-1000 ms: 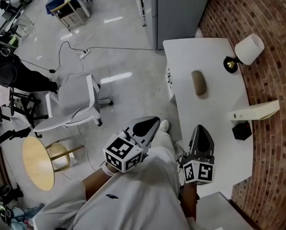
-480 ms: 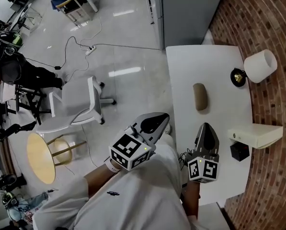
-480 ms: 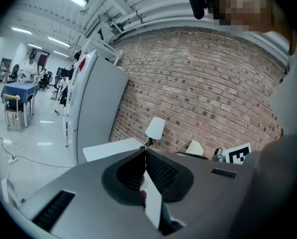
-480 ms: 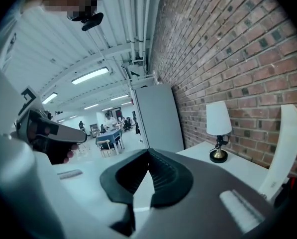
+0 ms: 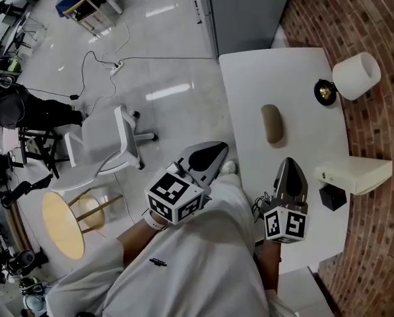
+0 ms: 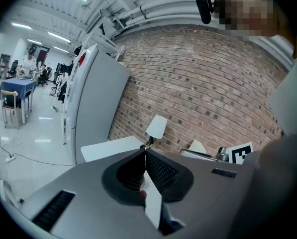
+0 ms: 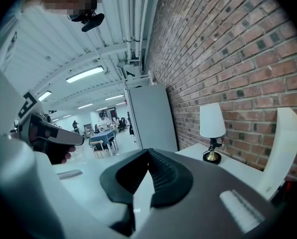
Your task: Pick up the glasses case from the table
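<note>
**At the table's near end: both grippers shut, case still ahead**

Over the near part of the white table (image 5: 295, 78), the right gripper (image 5: 290, 163) hangs with its jaws pressed together and nothing between them. Its own view shows the ribbed pads meeting at the tip (image 7: 148, 151). The left gripper (image 5: 220, 149) is likewise closed and empty (image 6: 145, 150). In the head view it sits off the table's left edge, above the person's leg and the floor.

The glasses case (image 5: 271, 124), a tan rounded oblong, lies flat near the middle of the table. It is ahead of the right gripper and apart from it, with bare tabletop between them. Neither gripper view shows it.

To the right of that gripper a cream box (image 5: 355, 175) overhangs the table's edge by the brick wall, with a small black object (image 5: 332, 197) just beside it. A lamp (image 5: 355, 76) stands at the far right corner, well apart from the case.

The main risk, as I judge it, is the shut jaws. If the right gripper reaches the case without opening, the tip will likely shove it along the smooth top rather than take it. The rounded shell looks slippery too: a pinch near one end, or only partly across, could squeeze it out sideways. A wide swing on the approach could also clip the cream box.
</note>
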Available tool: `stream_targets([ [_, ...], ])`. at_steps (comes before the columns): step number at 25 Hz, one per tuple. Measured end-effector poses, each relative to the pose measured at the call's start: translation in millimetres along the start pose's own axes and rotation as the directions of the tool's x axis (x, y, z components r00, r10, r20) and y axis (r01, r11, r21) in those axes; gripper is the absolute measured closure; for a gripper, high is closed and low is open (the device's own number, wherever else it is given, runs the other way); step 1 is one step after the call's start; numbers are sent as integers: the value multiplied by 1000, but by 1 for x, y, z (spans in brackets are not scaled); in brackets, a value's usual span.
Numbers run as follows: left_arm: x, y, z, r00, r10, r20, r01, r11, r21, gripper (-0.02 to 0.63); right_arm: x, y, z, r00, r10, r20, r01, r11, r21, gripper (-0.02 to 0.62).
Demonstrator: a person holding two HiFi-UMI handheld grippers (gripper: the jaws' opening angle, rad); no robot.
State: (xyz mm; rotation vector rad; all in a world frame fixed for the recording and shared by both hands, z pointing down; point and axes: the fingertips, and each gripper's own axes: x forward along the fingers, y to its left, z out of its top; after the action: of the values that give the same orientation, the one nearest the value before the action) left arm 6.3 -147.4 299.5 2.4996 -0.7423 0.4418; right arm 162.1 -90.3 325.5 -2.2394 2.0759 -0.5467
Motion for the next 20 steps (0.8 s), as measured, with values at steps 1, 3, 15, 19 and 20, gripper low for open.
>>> stream_targets([
  [1, 2, 0, 0, 1000, -14, -10, 14, 1000, 5, 598, 0, -2, 2, 1000, -16, 5, 16, 1000, 3, 584],
  [3, 6, -1, 2, 999, -43, -26, 43, 999, 18, 598, -1, -5, 5, 999, -48, 13, 48, 999, 7, 584],
  [15, 26, 2, 14, 990, -126, -59, 128, 991, 44, 598, 4, -13, 5, 994, -106, -7, 106, 994, -20, 584],
  [19, 34, 5, 10, 988, -135, -80, 138, 990, 35, 598, 14, -16, 0, 994, -105, -22, 104, 994, -26, 584],
  [20, 37, 5, 8, 987, -138, -86, 141, 990, 32, 598, 16, -17, -1, 994, -105, -25, 104, 994, -28, 584],
])
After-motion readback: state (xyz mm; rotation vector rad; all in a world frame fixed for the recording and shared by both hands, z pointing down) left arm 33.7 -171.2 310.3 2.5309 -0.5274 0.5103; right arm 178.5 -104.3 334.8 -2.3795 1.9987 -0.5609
